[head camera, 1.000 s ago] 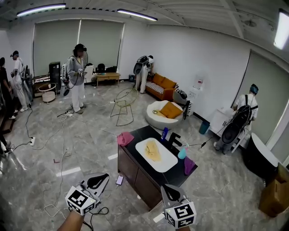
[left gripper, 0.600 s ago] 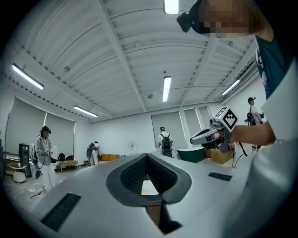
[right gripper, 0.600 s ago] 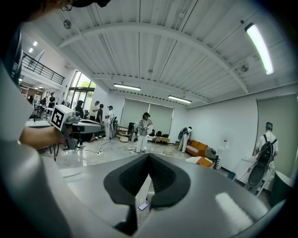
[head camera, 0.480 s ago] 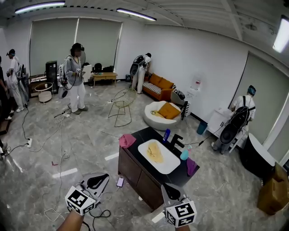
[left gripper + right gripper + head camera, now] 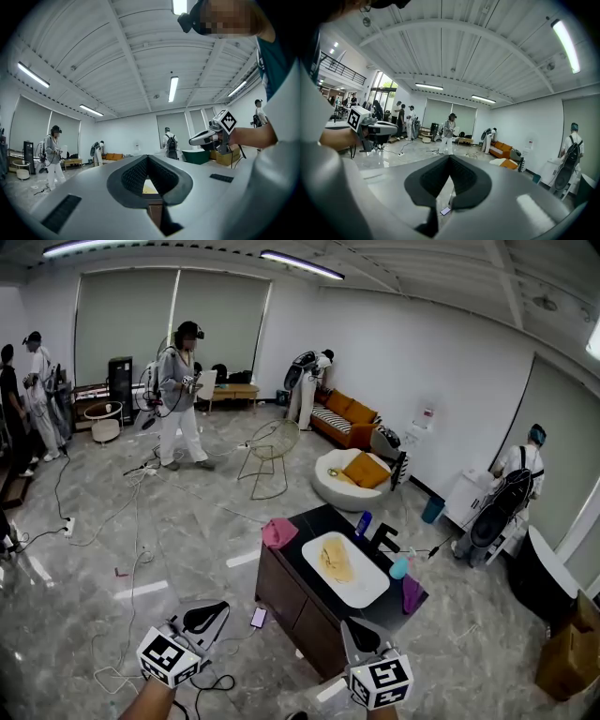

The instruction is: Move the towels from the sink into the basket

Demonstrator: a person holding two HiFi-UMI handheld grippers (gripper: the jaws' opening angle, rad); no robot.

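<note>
The yellow towel (image 5: 336, 560) is lying crumpled in the white sink (image 5: 372, 593) on the dark worktop (image 5: 302, 523). The left claw (image 5: 202, 618) and right claw (image 5: 362, 639) are hanging closed and empty, well short of it. The cloth is probably soft and light, so pinching a raised fold looks best.

The head camera looks from high up, steeply down over the room, with the cabinet (image 5: 292, 601) a little way ahead and the left gripper (image 5: 208, 613) and right gripper (image 5: 359, 636) at its bottom edge. Each gripper camera sits just behind its own jaws, facing roughly level. All three catch the orange sofa (image 5: 345, 418).
</note>
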